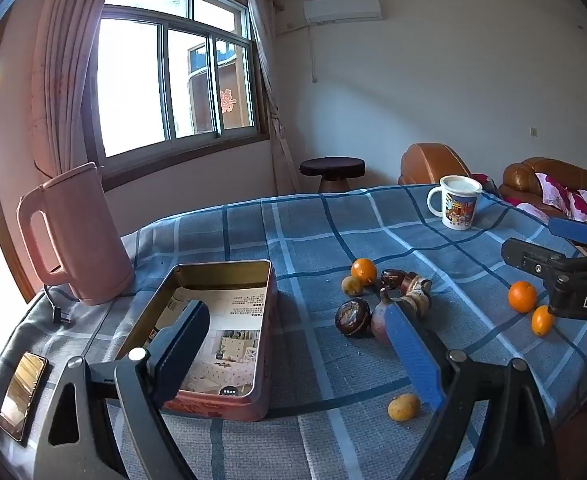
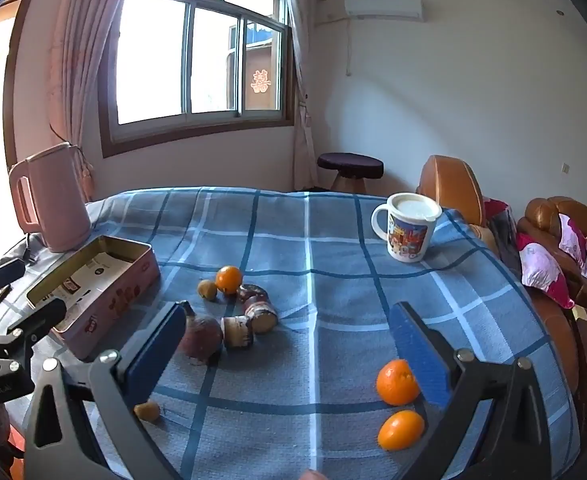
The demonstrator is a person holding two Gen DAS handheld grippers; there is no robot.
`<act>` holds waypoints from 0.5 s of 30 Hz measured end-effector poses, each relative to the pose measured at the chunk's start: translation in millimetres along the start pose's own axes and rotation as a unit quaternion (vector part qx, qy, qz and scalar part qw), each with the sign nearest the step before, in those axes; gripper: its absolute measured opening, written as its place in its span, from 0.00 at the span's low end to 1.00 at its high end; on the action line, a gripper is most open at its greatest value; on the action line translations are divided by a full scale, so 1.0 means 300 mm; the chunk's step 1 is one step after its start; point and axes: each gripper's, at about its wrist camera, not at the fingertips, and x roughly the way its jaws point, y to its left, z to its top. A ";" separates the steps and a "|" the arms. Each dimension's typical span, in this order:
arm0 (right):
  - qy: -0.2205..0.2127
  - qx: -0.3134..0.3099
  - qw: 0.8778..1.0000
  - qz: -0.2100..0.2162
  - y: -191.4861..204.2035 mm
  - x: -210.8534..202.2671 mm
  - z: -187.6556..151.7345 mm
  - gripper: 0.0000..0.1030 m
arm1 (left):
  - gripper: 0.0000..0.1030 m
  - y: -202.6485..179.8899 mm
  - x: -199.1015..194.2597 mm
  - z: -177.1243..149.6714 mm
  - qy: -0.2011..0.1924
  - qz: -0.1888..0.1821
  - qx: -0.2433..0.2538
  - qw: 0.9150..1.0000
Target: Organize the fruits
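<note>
An open pink tin box (image 1: 229, 276) (image 2: 105, 300) lies at the left on the blue checked cloth. A cluster of fruit sits mid-table: an orange (image 1: 363, 270) (image 2: 228, 279), a small yellowish fruit (image 1: 352, 285) (image 2: 207, 289), dark round fruits (image 1: 352, 317) (image 2: 201, 337) and blackened banana pieces (image 1: 415, 294) (image 2: 259, 312). Two more oranges (image 2: 397, 382) (image 2: 400, 429) (image 1: 522, 296) lie at the right, a small yellow fruit (image 1: 403, 407) (image 2: 147, 411) near the front. My left gripper (image 1: 299, 344) is open above the box edge, holding nothing. My right gripper (image 2: 289, 344) is open, empty.
A pink kettle (image 1: 73, 236) (image 2: 49, 196) stands back left, its cord beside it. A lidded printed mug (image 1: 455, 202) (image 2: 407, 226) stands back right. A phone (image 1: 23, 388) lies at the front left edge. Brown sofas (image 2: 565, 248) and a stool (image 2: 351, 168) stand beyond the table.
</note>
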 end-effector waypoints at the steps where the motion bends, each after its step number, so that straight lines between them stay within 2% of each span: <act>1: 0.000 0.001 1.000 0.000 0.001 0.000 -0.001 1.00 | 0.88 -0.001 -0.001 -0.001 -0.001 0.000 0.001 1.000; 15: 0.005 0.006 1.000 0.007 0.002 0.008 -0.016 1.00 | 0.88 -0.009 -0.004 0.007 -0.001 0.002 0.004 1.000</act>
